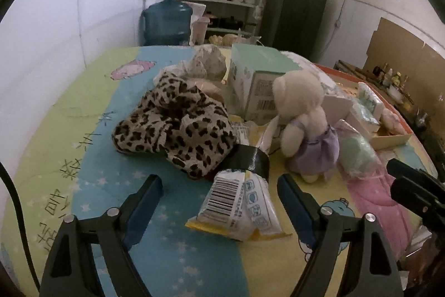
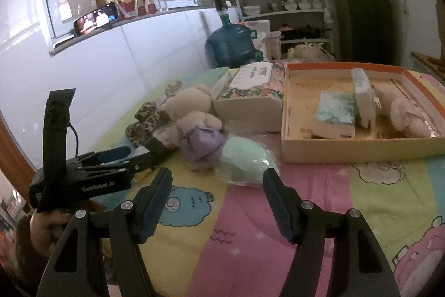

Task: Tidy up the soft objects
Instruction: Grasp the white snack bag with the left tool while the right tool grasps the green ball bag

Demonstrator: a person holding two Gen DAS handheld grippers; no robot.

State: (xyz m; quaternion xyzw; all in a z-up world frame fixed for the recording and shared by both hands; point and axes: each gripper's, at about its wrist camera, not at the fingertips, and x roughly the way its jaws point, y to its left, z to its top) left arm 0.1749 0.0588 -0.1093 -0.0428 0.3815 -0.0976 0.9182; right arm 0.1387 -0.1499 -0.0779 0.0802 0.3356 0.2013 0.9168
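In the left wrist view my left gripper (image 1: 219, 183) is open just above a white and yellow barcode packet (image 1: 233, 208), whose near end lies between the fingers without touching them. Beyond it lie a leopard-print cloth (image 1: 175, 127) and a cream teddy bear in a purple dress (image 1: 303, 124). In the right wrist view my right gripper (image 2: 218, 177) is open and empty, and a mint soft thing in a clear bag (image 2: 244, 160) lies just past its fingertips. The teddy bear (image 2: 194, 124) sits to the left of that bag. The left gripper (image 2: 139, 151) reaches in from the left, held by a hand.
An orange-rimmed cardboard tray (image 2: 289, 152) at the right holds tissue packs (image 2: 336, 113) and a pink plush (image 2: 408, 113). A floral tissue box (image 2: 250, 96) and a teal box (image 1: 256, 80) stand behind the toys. A black tape roll (image 1: 247, 160) lies by the cloth. Patterned quilt covers the surface.
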